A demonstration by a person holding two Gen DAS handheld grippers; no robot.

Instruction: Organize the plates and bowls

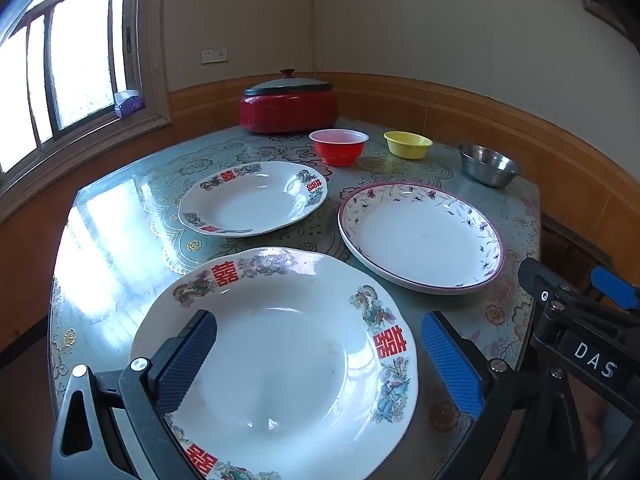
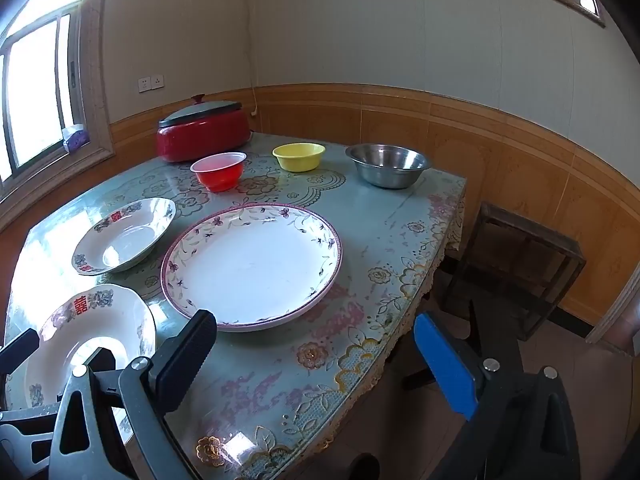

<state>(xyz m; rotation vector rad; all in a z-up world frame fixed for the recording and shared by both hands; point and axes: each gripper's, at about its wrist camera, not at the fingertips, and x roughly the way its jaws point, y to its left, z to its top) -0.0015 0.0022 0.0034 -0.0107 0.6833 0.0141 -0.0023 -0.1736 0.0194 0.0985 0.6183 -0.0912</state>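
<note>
Left hand-held gripper [image 1: 318, 360] wide open above the near dragon plate [image 1: 280, 360], gripping nothing. Right hand-held gripper [image 2: 316, 360] wide open, empty, over the tabletop [image 2: 400, 208] edge. Floral plate [image 2: 252, 264] centre; red bowl [image 2: 218, 170], yellow bowl [image 2: 299, 156], steel bowl [image 2: 388, 164] along the far side

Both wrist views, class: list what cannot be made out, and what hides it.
- Near plate, left wrist view: its near rim is cut by the frame edge and left gripper.
- Same plate, right wrist view: partly behind the gripper bodies.
- Red pot: lid hides contents.
</note>
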